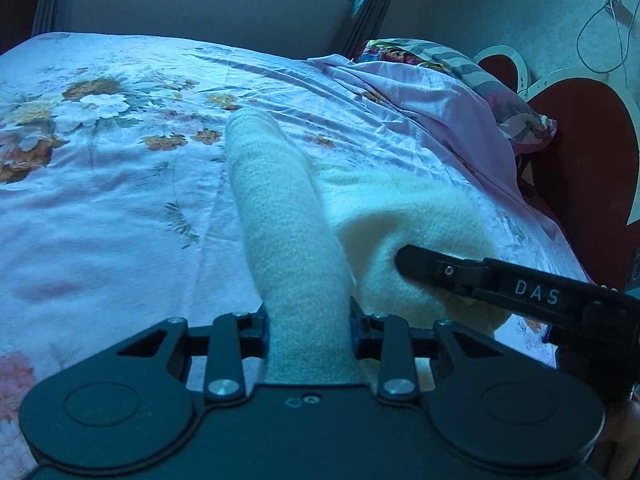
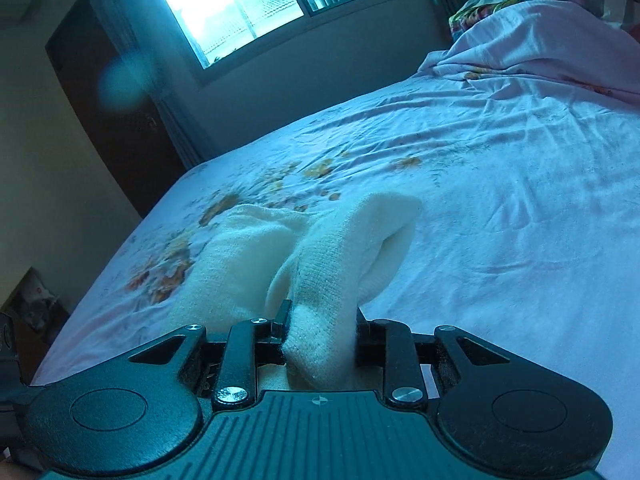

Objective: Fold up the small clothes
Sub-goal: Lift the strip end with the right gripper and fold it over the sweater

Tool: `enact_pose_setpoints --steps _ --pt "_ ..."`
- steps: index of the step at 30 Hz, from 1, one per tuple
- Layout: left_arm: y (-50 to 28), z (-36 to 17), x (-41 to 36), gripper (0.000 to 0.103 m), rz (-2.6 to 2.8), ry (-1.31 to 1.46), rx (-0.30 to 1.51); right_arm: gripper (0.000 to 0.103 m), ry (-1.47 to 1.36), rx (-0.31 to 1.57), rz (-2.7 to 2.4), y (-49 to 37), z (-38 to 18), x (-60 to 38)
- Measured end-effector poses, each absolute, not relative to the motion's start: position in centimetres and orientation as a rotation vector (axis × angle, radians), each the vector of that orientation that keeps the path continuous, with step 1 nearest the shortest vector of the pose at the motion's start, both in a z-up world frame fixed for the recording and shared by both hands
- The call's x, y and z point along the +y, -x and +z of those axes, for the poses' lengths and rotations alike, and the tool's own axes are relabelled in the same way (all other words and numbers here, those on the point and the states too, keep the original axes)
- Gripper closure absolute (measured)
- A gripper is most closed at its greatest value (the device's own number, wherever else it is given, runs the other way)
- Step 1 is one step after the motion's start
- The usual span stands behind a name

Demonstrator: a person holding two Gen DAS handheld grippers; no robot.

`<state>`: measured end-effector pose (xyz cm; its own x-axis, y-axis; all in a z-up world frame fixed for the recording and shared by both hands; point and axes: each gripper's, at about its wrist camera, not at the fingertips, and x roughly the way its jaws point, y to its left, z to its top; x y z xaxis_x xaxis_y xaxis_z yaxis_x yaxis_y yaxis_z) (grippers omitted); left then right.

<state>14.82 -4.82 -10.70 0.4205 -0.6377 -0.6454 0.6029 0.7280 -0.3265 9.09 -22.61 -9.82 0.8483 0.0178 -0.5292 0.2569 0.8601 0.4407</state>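
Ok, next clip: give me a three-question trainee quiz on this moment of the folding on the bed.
1. True or false: the left gripper is shut on the white knit garment.
2. Which surface lies under the garment? A) a wooden table B) a floral bedsheet C) a tiled floor
3. Fill in: in the left wrist view, the right gripper comes in from the ____ side of the picture.

Key
1. True; cloth fills the gap between its fingers. The right gripper clamps a white fold too, as the right wrist view shows.
2. B
3. right
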Motion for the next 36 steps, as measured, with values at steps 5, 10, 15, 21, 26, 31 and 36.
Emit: enact_pose_setpoints --steps 5,10,15,21,26,31,36 --pt "-12.4 -9.6 -0.1 0.073 -0.746 0.047 0.812 0.077 -0.516 0.548 -0.079 -7.3 -9.0 -17.8" --pt "-10.8 -10.0 4.1 0.073 -0.709 0.053 0.821 0.077 -0.505 0.573 -0.04 -6.5 -9.6 -13.5" --pt "-10.7 -11.4 7.2 0.073 -0.676 0.072 0.839 0.077 -0.507 0.6 -0.018 -6.7 -11.0 -10.5" --pt "-12.0 -13.1 9.0 0.073 -0.653 0.088 0.857 0.077 -0.492 0.62 -0.014 -8.1 -12.5 -8.5" --pt "-12.9 -15.5 9.7 0.067 -0.641 0.085 0.875 0.077 -0.479 0.65 -0.044 -8.8 -14.7 -8.6" --pt "-13.5 -16.7 10.2 0.046 -0.621 0.104 0.899 0.071 -0.463 0.71 -0.073 -9.7 -16.9 -9.6" --pt "-13.5 -14.4 11.7 0.046 -0.572 0.127 0.838 0.06 -0.576 0.694 -0.072 -9.9 -16.2 -11.6"
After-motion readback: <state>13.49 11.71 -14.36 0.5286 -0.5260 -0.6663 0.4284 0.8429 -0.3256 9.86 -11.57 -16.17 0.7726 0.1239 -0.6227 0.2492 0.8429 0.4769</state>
